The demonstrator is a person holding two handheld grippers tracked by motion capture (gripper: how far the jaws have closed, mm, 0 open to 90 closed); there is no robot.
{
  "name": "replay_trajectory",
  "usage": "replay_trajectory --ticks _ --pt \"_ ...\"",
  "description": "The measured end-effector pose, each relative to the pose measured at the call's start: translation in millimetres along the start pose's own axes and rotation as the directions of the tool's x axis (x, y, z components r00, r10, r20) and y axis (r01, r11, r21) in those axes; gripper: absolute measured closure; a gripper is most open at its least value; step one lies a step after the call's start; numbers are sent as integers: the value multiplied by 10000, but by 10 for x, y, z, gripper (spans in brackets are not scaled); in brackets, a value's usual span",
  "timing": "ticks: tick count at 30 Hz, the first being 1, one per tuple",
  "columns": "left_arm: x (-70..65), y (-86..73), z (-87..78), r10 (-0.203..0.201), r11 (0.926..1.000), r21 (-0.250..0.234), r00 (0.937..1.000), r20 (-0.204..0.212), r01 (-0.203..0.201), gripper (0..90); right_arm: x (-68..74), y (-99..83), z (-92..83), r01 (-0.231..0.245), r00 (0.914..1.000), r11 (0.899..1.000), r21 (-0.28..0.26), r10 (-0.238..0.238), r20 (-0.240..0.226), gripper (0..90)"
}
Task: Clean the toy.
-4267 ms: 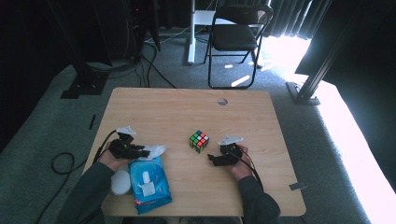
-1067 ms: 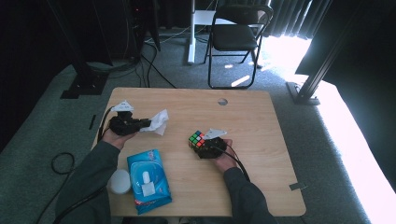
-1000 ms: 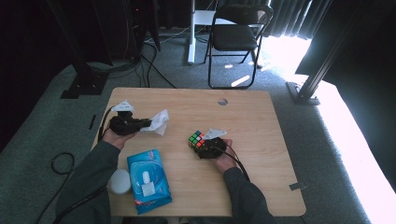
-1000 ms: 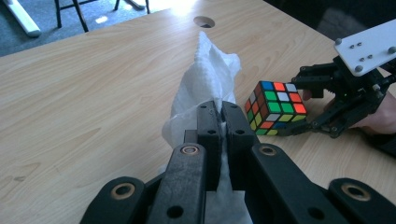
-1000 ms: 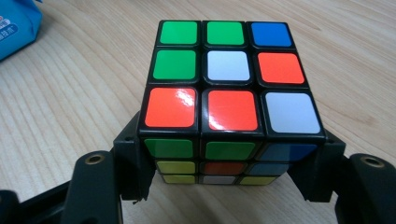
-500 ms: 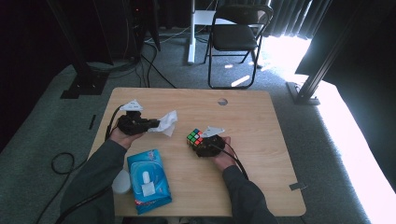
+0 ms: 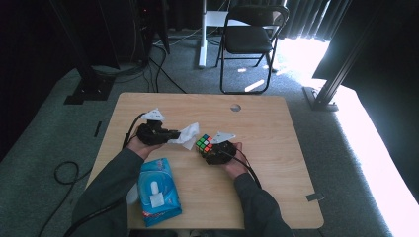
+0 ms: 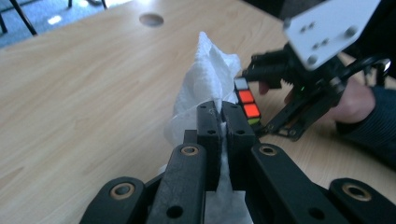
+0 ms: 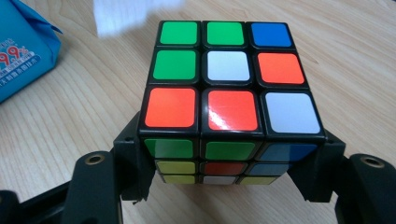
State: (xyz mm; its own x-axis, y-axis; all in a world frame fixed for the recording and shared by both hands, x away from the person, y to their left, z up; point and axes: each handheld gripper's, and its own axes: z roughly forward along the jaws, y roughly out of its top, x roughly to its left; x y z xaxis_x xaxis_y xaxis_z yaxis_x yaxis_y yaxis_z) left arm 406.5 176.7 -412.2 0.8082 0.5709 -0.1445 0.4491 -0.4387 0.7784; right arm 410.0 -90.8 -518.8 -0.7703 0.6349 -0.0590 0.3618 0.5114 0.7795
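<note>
A scrambled colour cube (image 7: 203, 143) rests on the wooden table (image 7: 281, 148) near its middle, and my right gripper (image 7: 208, 149) is shut on its two sides. In the right gripper view the cube (image 9: 229, 79) sits between the black jaws with green, white, orange and blue stickers on top. My left gripper (image 7: 171, 134) is shut on a crumpled white wipe (image 7: 188, 136), which hangs just left of the cube. In the left gripper view the wipe (image 8: 210, 79) rises from the closed jaws, with the cube (image 8: 246, 102) and the right gripper (image 8: 299, 98) just behind it.
A blue wet-wipe pack (image 7: 155, 192) lies near the table's front edge under the left forearm, and its corner (image 9: 23, 51) is in the right gripper view. A round cable hole (image 7: 235, 107) is at the back. A folding chair (image 7: 252, 39) stands beyond the table.
My left gripper has carried the white wipe to the right, from the table's left side up close to the cube. The right gripper and the cube have stayed put.
</note>
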Motion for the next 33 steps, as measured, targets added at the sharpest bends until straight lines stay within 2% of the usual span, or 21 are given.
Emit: replay_trajectory --ticks 6,13,21,30,33 --pt "-57 -12 183 198 9985 510 9996 177 -207 876 50 47 13 224 9997 9997 -16 -225 -115 341" --pt "-75 -24 312 191 9959 886 9998 54 -195 874 119 112 8 405 9988 9990 -179 -410 -261 341" --pt "-100 -15 409 101 9963 859 9999 15 -102 874 164 145 42 531 9977 9984 -190 -539 -418 341" --pt "-94 -25 516 40 9966 823 9983 -581 8 874 183 178 40 478 9953 9981 -397 -510 -822 341" --pt "-99 -20 542 49 9966 827 9978 -654 6 873 199 179 48 490 9949 9981 -382 -522 -862 341"
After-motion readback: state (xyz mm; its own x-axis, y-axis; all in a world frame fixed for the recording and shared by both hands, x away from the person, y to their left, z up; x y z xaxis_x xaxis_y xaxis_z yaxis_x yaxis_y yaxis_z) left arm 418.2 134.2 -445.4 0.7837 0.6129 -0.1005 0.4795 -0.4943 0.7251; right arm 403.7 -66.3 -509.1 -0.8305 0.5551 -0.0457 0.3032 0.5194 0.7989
